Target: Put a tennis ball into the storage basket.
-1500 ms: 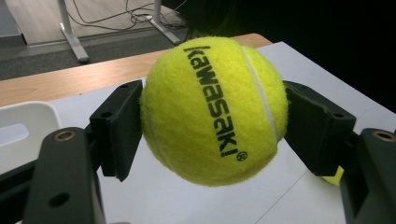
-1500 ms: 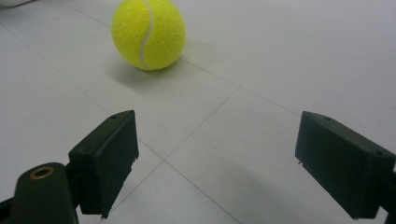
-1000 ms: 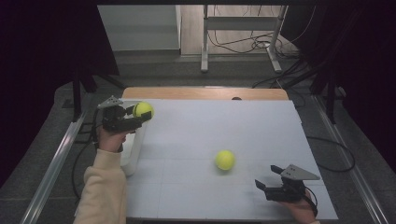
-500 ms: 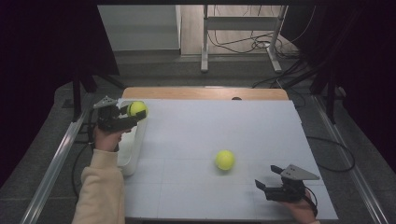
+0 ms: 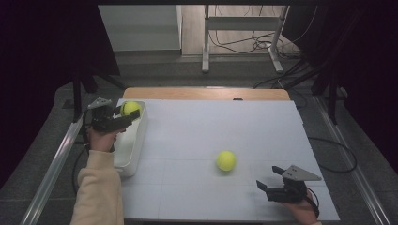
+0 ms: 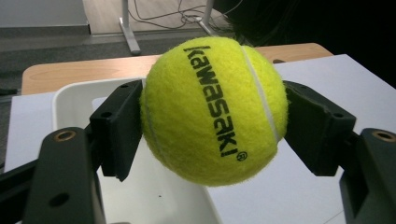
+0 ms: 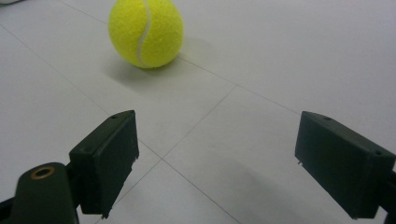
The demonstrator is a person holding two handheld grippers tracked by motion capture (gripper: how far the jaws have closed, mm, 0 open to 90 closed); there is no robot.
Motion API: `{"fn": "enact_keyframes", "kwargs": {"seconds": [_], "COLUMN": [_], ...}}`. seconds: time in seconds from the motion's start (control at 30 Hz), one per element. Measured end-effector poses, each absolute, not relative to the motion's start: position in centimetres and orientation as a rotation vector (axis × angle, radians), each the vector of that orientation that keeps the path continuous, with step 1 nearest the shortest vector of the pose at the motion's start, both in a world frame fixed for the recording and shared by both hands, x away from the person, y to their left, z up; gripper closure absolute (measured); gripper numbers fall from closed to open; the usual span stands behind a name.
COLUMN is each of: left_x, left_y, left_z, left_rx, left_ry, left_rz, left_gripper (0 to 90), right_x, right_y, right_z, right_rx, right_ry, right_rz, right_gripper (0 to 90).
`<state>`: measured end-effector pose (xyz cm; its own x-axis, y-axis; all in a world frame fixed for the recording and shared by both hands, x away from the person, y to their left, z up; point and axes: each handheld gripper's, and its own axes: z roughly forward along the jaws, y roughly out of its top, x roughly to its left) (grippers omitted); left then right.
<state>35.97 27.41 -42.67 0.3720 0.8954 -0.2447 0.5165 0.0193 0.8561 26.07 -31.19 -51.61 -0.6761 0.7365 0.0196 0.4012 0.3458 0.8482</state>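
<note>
The left gripper (image 5: 123, 118) has a yellow tennis ball (image 6: 212, 109) clamped squarely between its jaws, one black pad pressed on each side of it, the printed lettering running down the face toward the camera. Ball and jaws hang over the far end of a white tray (image 5: 133, 150) at the bench's (image 5: 211, 122) left edge; in the left gripper view the tray's (image 6: 70, 100) rim sits just behind and below the jaws. Over on the other side, the right gripper (image 5: 268, 182) rests low on the white bench with its jaws spread wide and nothing between them. A second tennis ball (image 7: 145, 31) lies on the surface ahead of those open jaws, a little off to their left, well apart from both pads.
</note>
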Motion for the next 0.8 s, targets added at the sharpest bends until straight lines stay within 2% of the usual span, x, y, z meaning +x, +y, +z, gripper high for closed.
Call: {"fn": "enact_keyframes", "kwargs": {"seconds": [0.43,0.8], "left_x": [36.2,36.8], "left_y": [28.2,28.0], "left_z": [-43.3,-44.1], "left_rx": [1.637,1.714], "left_ry": [1.339,1.394], "left_rz": [0.506,0.527], "left_gripper": [26.3,26.2], "right_x": [26.1,26.1], "right_y": [-31.2,-31.2], "right_z": [-51.6,-51.6], "right_rx": [1.007,1.007], "right_ry": [2.248,2.248], "right_rz": [1.25,1.244], "right_gripper": [14.1,14.1]}}
